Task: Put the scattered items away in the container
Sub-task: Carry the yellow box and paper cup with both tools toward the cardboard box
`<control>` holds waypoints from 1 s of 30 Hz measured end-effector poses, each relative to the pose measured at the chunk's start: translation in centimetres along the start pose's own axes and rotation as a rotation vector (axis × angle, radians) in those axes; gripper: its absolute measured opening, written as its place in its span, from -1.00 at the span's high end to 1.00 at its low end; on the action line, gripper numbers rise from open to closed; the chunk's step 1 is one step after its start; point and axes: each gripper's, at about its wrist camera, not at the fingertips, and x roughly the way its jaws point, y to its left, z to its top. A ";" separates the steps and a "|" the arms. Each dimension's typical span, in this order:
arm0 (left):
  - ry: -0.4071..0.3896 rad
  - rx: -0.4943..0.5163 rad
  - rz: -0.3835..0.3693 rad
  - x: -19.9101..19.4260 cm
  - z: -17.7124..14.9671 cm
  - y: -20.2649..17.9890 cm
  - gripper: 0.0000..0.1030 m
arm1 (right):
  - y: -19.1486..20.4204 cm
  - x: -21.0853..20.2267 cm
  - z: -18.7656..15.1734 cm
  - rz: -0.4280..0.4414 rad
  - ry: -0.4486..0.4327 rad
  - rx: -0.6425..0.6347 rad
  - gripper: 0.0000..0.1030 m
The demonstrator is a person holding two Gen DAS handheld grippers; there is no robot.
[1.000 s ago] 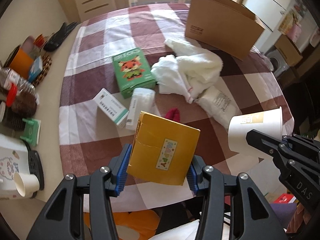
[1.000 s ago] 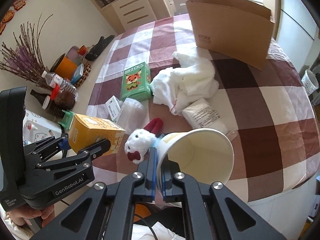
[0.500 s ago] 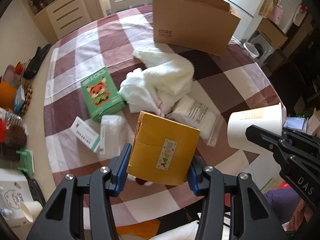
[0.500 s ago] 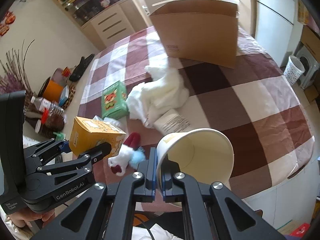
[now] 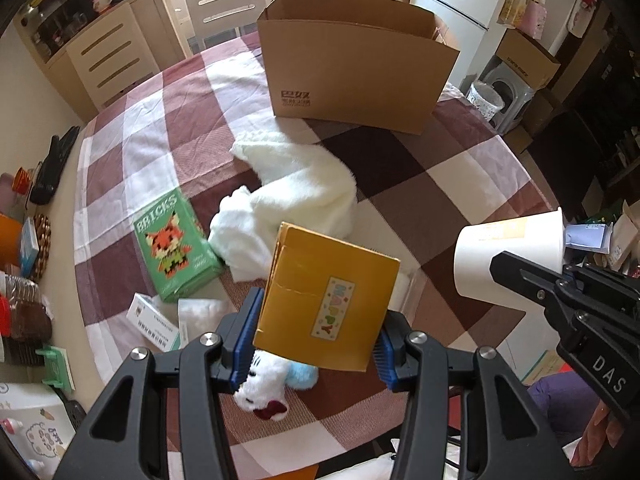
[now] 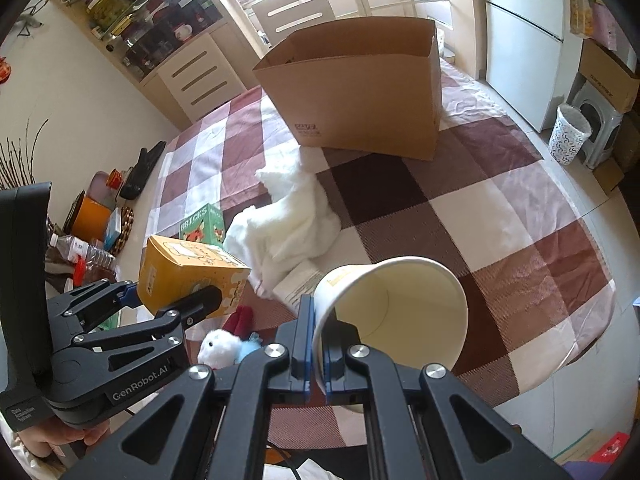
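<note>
- The left gripper [image 5: 316,344] had its jaws clenched on a yellow box [image 5: 328,292], held above the bench [image 5: 460,184], short of the cardboard carton [image 5: 356,80]
- The right gripper [image 6: 316,344] pinched the paper cup [image 6: 400,312] wall, jaws fully closed
- White towel [image 5: 296,192], green bricks box [image 5: 176,248] and plush toy [image 5: 264,388] lay before the carton

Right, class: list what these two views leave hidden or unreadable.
- Carton inside: both views, its front wall blocks the floor.
- Plush toy: left view, yellow box covers its top.
- White packet: right view, towel and cup hide most.
- Small white box: print too small.
</note>
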 end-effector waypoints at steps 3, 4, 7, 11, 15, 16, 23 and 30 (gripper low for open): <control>-0.003 0.004 -0.001 0.1 0.6 -0.2 0.03 | -0.2 -0.1 0.6 -0.006 -0.010 -0.001 0.94; -0.004 0.005 -0.002 0.1 0.8 -0.3 0.03 | -0.3 -0.1 0.8 -0.009 -0.013 -0.001 0.94; -0.008 0.009 -0.001 0.2 1.4 -0.5 0.03 | -0.5 -0.1 1.4 -0.012 -0.021 0.002 0.94; -0.019 0.016 0.000 0.1 2.2 -0.8 0.03 | -0.6 -0.3 2.1 -0.017 -0.030 0.000 0.94; -0.028 0.019 -0.002 0.0 3.1 -1.1 0.03 | -0.7 -0.3 2.9 -0.021 -0.037 -0.002 0.94; -0.029 0.020 -0.002 0.0 3.4 -1.2 0.03 | -0.7 -0.3 3.1 -0.021 -0.040 -0.003 0.94; -0.040 0.015 -0.001 0.1 5.3 -1.2 0.03 | -0.6 -0.6 4.6 -0.024 -0.059 -0.012 0.94; -0.053 0.004 0.002 0.4 7.8 -0.8 0.03 | -0.1 -1.1 6.6 -0.023 -0.085 -0.026 0.94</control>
